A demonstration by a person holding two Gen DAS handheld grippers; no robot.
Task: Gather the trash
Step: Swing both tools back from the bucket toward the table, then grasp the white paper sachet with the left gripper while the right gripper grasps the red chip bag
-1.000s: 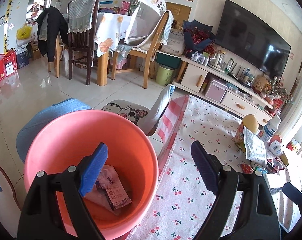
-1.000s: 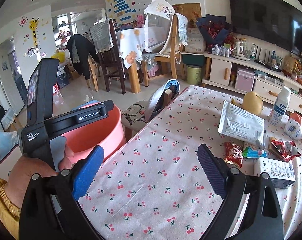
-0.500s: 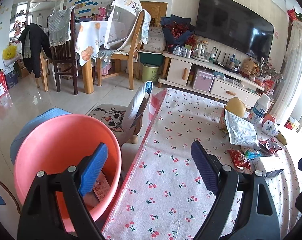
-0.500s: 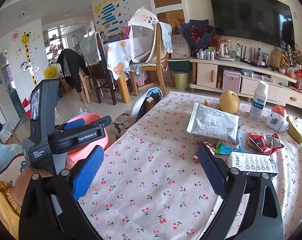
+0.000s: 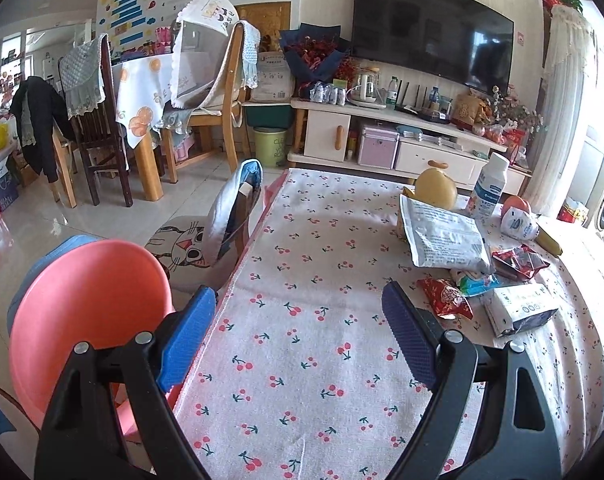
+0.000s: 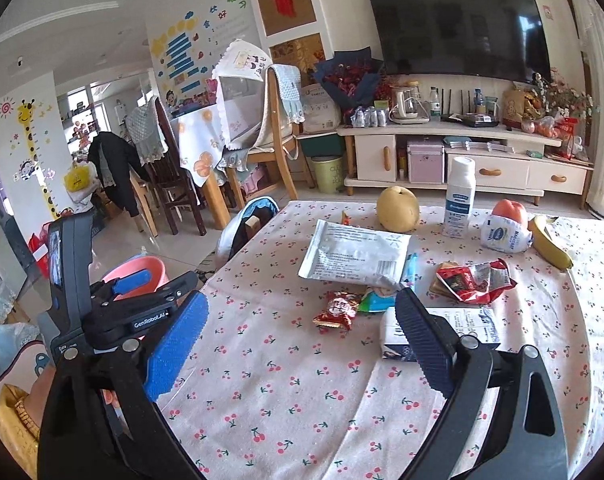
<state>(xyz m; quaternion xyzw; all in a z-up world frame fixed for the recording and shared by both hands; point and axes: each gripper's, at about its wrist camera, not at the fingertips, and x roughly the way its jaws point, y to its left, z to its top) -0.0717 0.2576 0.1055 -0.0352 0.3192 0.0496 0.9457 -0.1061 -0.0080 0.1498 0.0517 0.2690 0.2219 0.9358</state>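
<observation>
A pink bucket stands on the floor by the table's left edge, seen past my left gripper's left finger. My left gripper is open and empty above the cherry-print tablecloth. The trash lies at the right: a white foil bag, a small red wrapper, a crumpled red wrapper and a white box. My right gripper is open and empty over the cloth, with the small red wrapper just beyond its tips and the box behind its right finger.
A pear, a white bottle, a lying jar and a banana sit at the table's far side. A cat-print child's chair stands between bucket and table. The left tool's black body fills the lower left.
Both views have swung right, from over the bucket to over the table. The bucket has slid to the left edge of each view, and the wrappers are nearer the right gripper.
</observation>
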